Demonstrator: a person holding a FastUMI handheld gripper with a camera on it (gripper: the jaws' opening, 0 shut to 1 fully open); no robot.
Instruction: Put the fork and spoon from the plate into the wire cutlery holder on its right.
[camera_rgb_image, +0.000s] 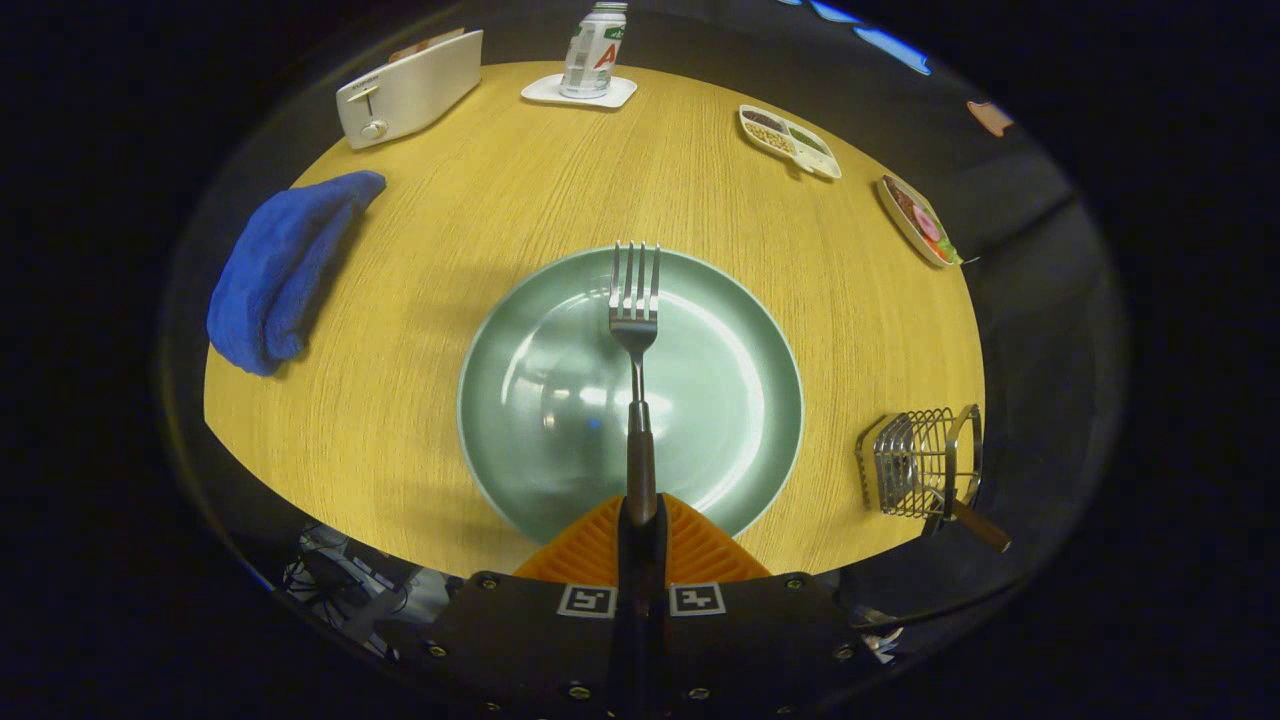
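Gripper view: gripper (640, 520), jaws closed on the handle of the fork (635, 330), tines pointing ahead over the green plate (520, 400) just beyond the fingers. Wire cutlery holder (915, 465) to the right of the jaws, a handle sticking out of it. Blue cloth (280, 270) ahead left. Toaster (410, 88) and bottle (595, 50) far ahead on the wooden table (480, 200).

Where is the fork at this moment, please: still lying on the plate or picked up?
Picked up: the gripper is shut on the fork handle, tines pointing ahead over the plate.
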